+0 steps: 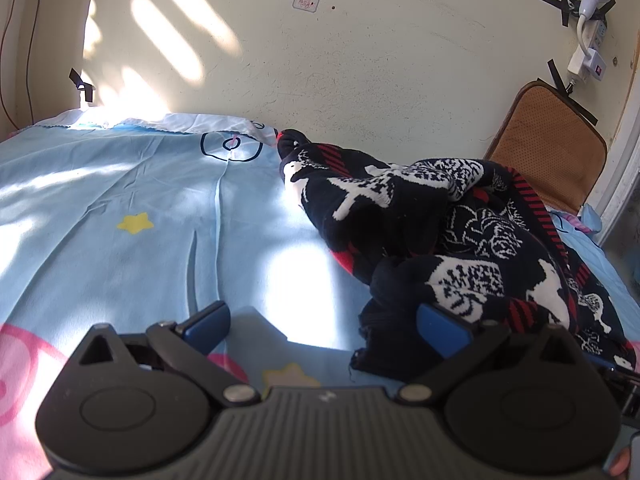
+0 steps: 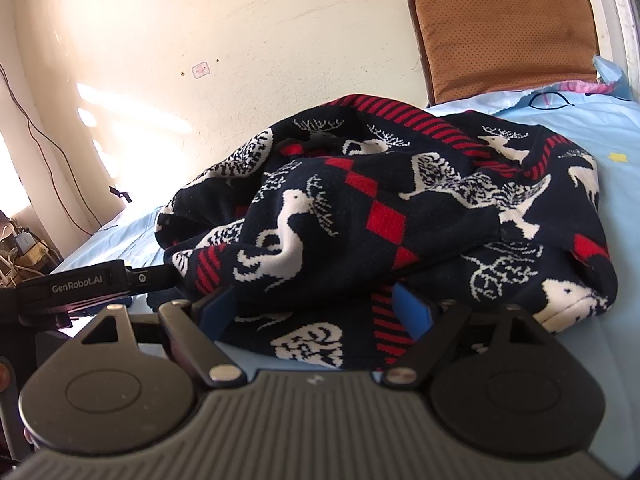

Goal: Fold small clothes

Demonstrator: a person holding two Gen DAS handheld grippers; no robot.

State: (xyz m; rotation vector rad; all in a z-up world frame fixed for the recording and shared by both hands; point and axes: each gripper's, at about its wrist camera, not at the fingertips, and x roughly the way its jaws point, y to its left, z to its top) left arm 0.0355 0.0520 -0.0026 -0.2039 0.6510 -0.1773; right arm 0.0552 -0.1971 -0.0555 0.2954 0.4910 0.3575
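Left wrist view: we hold the left claw (image 1: 322, 326) low, fingers apart, beside the sweater (image 1: 460, 232); the right claw (image 2: 316, 306) gapes around its hem on the bed (image 1: 120, 200).

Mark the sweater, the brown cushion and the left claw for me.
sweater (image 2: 384, 216): right wrist view, on a red diamond.
brown cushion (image 1: 548, 148): left wrist view, on its dotted face.
left claw (image 1: 324, 328): left wrist view, midway between the blue fingertips.

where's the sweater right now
The sweater lies crumpled on the blue sheet, right side of the left wrist view, just below the brown cushion.
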